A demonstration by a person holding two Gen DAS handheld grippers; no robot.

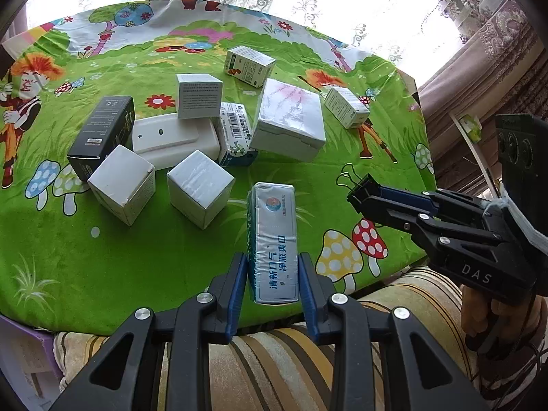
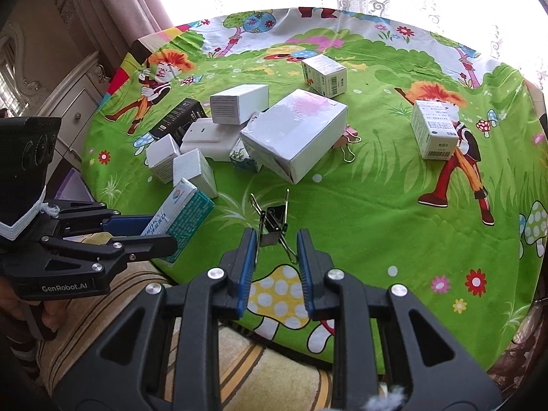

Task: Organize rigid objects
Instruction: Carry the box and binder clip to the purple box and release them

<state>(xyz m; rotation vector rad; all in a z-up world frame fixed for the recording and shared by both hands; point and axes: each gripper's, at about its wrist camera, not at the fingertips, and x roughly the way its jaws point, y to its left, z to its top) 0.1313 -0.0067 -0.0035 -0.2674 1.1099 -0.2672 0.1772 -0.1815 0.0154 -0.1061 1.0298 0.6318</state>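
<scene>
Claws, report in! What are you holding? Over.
Left claw shut on teal box. Right claw shut on black binder clips. Box pile ahead.

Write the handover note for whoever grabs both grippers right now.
Left gripper: shut on the long teal-and-white carton, held near the table's front edge.
Right gripper: shut on the black binder clip.
Done: nothing visibly sorted.
Left: white boxes, including the large white box, and the black box lie jumbled on the green cartoon tablecloth; pink binder clip beside the large box.
</scene>
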